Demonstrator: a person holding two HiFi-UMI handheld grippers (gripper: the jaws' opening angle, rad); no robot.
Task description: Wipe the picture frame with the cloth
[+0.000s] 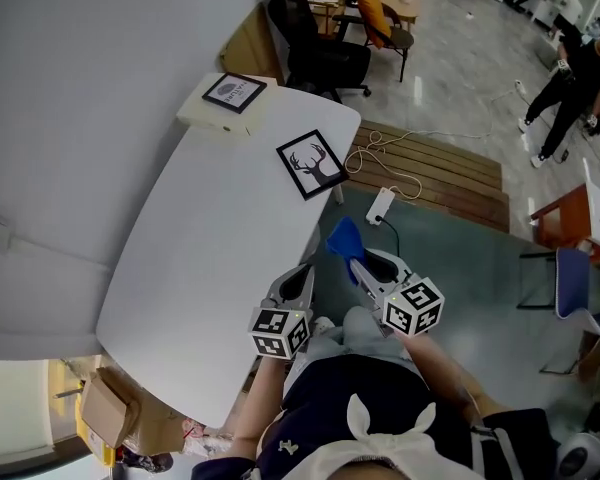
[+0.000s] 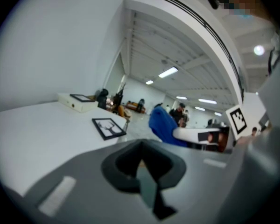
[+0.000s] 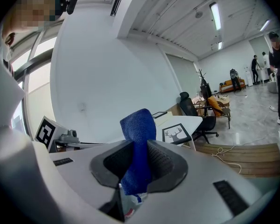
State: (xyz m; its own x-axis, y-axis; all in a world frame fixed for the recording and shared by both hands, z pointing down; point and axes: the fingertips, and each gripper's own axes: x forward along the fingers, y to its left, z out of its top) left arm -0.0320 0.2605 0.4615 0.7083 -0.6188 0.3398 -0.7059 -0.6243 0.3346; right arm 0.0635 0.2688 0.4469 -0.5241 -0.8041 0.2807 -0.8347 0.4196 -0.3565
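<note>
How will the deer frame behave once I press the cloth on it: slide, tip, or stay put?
The deer frame lies flat, so tipping seems unlikely. It looks thin and probably light, and the white table looks smooth, so it may slide under the cloth. It sits near the table's edge, so wiping inward seems safer.

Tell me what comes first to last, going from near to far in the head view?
Blue cloth in the right gripper → black-framed deer picture on the white table → cream box with a small black frame on top → black office chair.
</note>
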